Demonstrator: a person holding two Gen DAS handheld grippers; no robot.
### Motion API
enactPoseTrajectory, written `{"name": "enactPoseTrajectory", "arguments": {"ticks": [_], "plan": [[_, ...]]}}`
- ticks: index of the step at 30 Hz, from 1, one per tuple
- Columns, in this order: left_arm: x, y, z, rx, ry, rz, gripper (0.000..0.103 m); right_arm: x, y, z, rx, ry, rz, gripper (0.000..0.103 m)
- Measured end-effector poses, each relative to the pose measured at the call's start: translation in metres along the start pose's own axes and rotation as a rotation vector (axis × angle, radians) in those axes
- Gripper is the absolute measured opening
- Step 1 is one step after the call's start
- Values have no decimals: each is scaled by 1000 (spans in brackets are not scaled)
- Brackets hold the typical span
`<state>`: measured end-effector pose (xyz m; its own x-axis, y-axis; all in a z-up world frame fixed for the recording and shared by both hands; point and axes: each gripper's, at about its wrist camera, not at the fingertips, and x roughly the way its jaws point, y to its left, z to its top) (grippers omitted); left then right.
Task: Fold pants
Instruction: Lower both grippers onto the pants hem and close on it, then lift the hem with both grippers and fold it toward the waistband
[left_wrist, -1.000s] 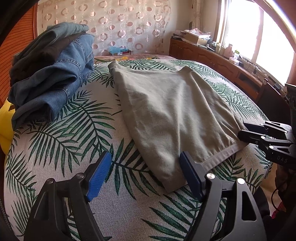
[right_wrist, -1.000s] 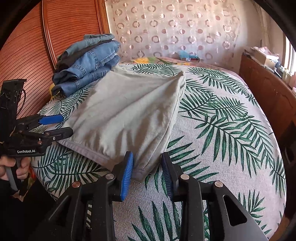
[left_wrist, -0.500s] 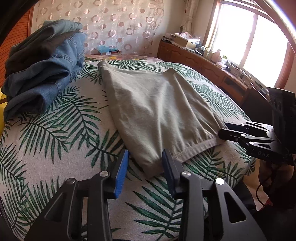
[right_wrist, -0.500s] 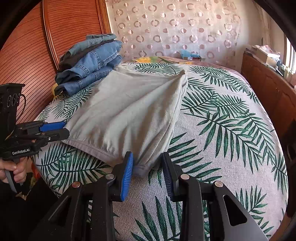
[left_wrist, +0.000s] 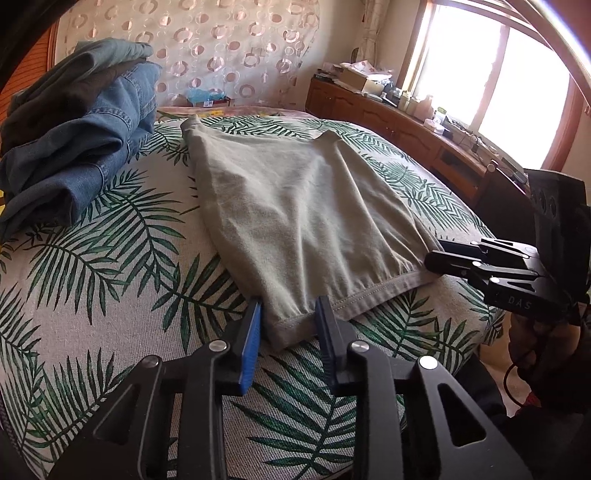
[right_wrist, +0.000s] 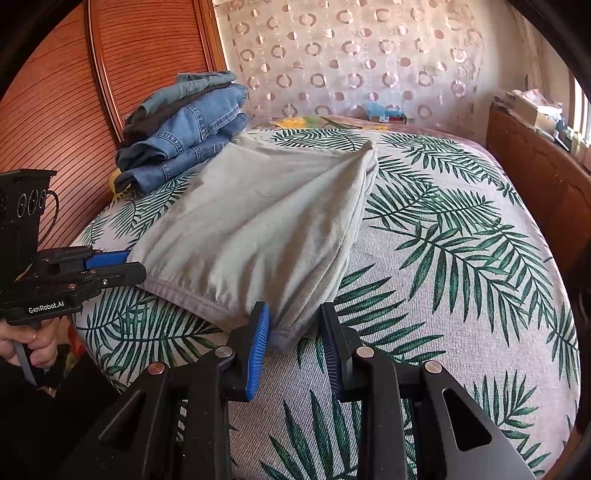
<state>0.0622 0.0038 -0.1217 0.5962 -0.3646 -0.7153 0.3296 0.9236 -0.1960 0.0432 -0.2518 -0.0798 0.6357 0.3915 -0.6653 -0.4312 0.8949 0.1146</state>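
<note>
Blue pads, left gripper (left_wrist: 288, 328): its jaws are closing around the near left corner of the hem; the cloth is between them, but I cannot tell if the pads press it yet.
Blue pads, right gripper (right_wrist: 294, 334): its jaws are also closing, narrow, around the other near corner of the hem; whether they pinch is not clear.
Grey-green pants (left_wrist: 295, 214): they lie flat and already doubled on the leaf-print bedspread (left_wrist: 110, 258), hem near, far end toward the curtain.
Risk, layers: a pad may catch only the top layer, so the lower one stays behind when lifted.
Risk, bedspread: low fingertips may pinch the bedspread together with the hem.
Risk, uneven lift: if one corner slips, the fold goes crooked.
Risk, far side: the stack of folded jeans (left_wrist: 74, 140) is just beside the far left corner; a wide swing may push it.
</note>
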Motion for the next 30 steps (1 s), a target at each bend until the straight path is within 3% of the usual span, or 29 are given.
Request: {"name": "enactPoseTrajectory", "arguments": {"ticks": [5, 7, 13, 17, 30], "plan": [[0, -4, -1, 16, -2, 18, 29, 1, 2, 0, -2, -5, -7, 29], [0, -5, 0, 15, -1, 23, 29, 2, 0, 0, 10, -9, -1, 24], [-3, -8, 3, 38, -18, 43, 15, 2, -4, 1, 43, 2, 53, 13], [-10, -9, 10, 48, -44, 38, 11, -3, -4, 5, 49, -7, 82, 12], [-58, -20, 25, 82, -139, 19, 10, -47, 1, 18, 32, -73, 120, 12]]}}
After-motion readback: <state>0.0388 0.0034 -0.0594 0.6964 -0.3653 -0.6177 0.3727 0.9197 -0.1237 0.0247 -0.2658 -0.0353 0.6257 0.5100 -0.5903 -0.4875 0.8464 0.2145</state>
